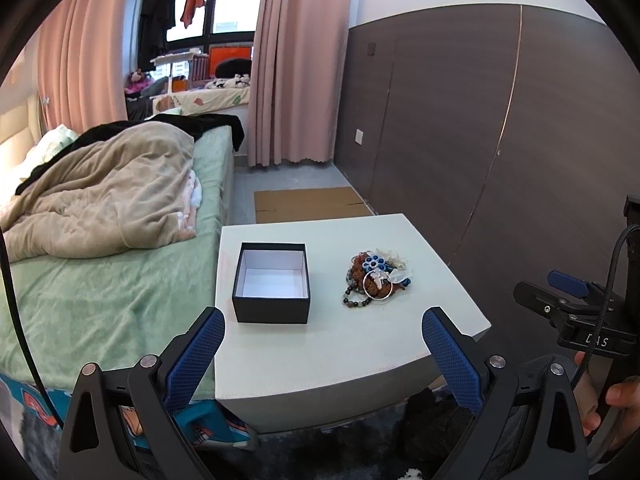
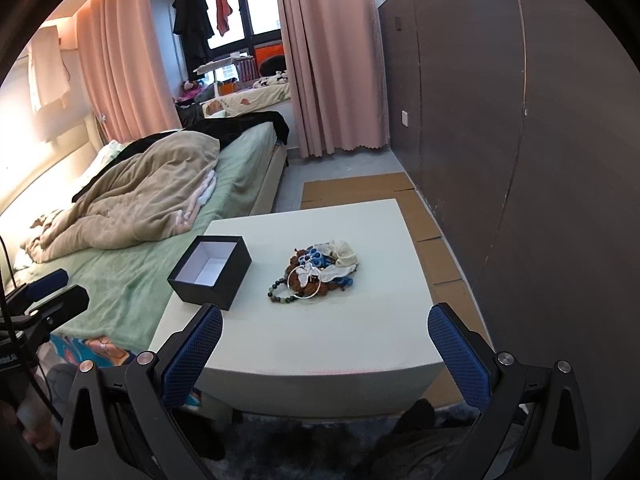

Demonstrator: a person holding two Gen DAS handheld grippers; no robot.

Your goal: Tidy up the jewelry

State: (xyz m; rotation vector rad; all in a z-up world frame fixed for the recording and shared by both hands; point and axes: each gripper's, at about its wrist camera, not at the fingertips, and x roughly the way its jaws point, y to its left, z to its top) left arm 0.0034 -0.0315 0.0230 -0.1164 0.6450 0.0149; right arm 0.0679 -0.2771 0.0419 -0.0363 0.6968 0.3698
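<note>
The jewelry pile (image 1: 374, 276) sits on the white table (image 1: 344, 344), just right of the black box (image 1: 274, 282), not touching it. It is a tangle: a thin silver bangle (image 2: 306, 283) lies on top, a dark bead bracelet (image 2: 280, 295) trails out toward the box side, and there are blue flower pieces (image 2: 314, 257), brown beads and a cream fabric flower (image 2: 347, 254) at the far side.

Likely all light. The bangle is stiff, thin and probably slippery, so it is best pinched across the rim. The bead strand is floppy and will probably drape and swing, and it may drag neighbours along if snagged. The fabric flower is soft and an easy pinch. The pieces overlap, so lifting one could pull others.

The box is open, no lid seen, white inside and empty. A bed with a beige blanket (image 1: 100, 188) lies left of the box.

The left gripper (image 1: 324, 344) hangs short of the table's near edge in front of the box, jaws spread wide, holding nothing. The right gripper (image 2: 325, 344) is also at the near edge, in front of the pile, jaws released and empty.
</note>
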